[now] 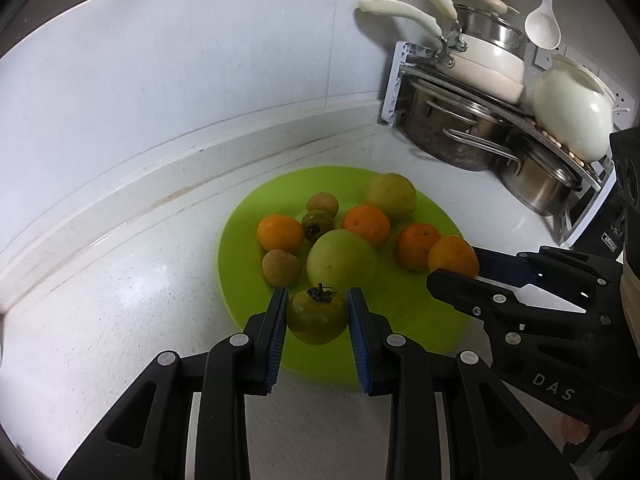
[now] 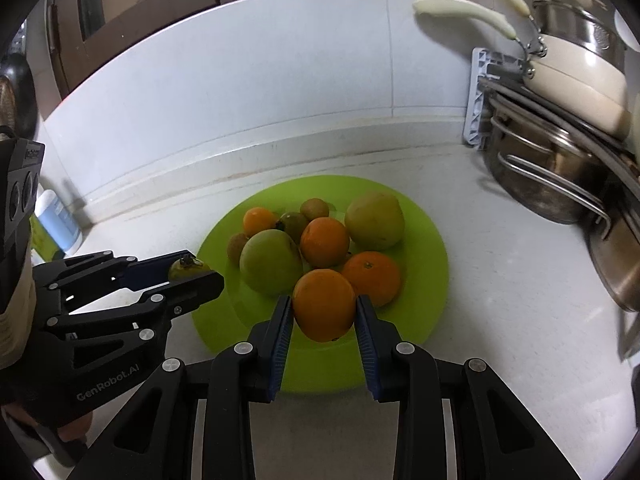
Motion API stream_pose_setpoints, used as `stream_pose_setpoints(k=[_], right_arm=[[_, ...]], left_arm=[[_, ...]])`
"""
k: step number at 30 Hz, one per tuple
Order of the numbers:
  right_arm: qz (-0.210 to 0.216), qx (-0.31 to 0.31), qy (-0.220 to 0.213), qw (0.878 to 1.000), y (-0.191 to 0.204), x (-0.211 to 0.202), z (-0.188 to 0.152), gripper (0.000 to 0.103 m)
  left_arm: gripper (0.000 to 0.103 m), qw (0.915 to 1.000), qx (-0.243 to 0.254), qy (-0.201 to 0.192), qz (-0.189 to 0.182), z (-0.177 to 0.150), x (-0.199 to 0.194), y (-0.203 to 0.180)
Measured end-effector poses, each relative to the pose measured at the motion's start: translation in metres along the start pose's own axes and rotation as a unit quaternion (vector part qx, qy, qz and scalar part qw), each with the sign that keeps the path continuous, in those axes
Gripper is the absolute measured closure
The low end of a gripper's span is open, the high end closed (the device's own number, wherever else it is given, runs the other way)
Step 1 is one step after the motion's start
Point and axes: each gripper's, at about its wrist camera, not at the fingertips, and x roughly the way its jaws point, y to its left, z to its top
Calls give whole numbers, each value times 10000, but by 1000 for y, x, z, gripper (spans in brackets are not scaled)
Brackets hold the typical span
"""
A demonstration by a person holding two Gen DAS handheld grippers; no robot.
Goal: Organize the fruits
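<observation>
Place: a home kitchen, as is shown by the fittings and cookware.
Counter: a white speckled counter [image 1: 120, 320] is backed by a white tiled wall [image 1: 180, 80], with a raised ledge at the join.
Cookware: steel pots [image 1: 448, 132] and a cream pan [image 1: 480, 60] are stacked on a rack [image 1: 396, 80] in the corner (long cream handles stick out toward the wall).
Utensils: a pale spoon [image 1: 544, 20] is hung above a white ceramic pot [image 1: 572, 108].
Cabinets: dark wooden cabinets [image 2: 120, 0] are seen above the tiles.
Food: fruit is laid on a green plate [image 2: 420, 240] on the counter.
</observation>
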Motion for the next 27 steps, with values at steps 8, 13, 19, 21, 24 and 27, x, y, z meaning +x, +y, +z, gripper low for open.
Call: stream_pose_setpoints(k=[8, 13, 19, 21, 24, 27], right_arm=[[-64, -5, -91, 9999, 0, -3, 3, 59], [-186, 30, -171, 9997, 1, -19, 0, 59], [-468, 83, -384, 9981, 5, -55, -12, 49], [-521, 119, -452, 9976, 8, -67, -17, 48], [-631, 157, -585, 9962, 13, -85, -23, 40], [-773, 162, -733, 9942, 20, -105, -32, 38]], left_arm=[[65, 9999, -69, -83, 63, 2, -8, 2], [57, 9996, -113, -166, 221, -4, -27, 2], [46, 9985, -18, -370, 412, -15, -60, -5], [42, 9979, -2, -457, 455, -19, -72, -8], [35, 9971, -3, -586, 480, -25, -91, -13], [28, 9958, 39, -740, 530, -32, -108, -18]])
